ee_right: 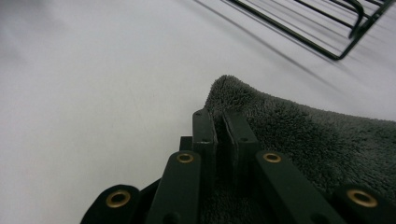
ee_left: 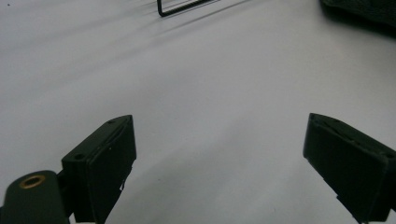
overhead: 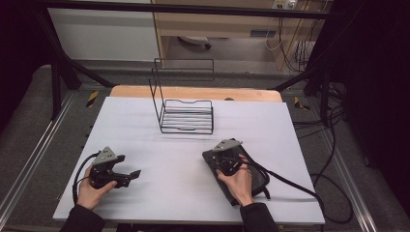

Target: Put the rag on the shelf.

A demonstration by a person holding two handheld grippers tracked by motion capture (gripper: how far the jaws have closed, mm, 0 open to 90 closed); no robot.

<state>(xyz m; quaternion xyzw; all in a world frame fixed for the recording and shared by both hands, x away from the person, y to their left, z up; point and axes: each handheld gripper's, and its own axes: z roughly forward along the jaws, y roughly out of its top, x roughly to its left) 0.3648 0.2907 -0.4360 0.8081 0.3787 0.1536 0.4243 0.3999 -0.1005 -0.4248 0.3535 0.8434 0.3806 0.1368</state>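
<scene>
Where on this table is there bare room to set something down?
Free: the wide stretch between the left gripper and the towel, and the strip left of the wire rack. Crowded: the near right, where the right gripper pinches the towel.

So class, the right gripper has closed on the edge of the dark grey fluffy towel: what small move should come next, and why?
Probably a gentle lift of the right gripper, to raise the pinched edge of the dark grey fluffy towel off the white table. Its fingers are shut on the fold, while the left gripper waits open and the black wire rack stands empty beyond.
</scene>
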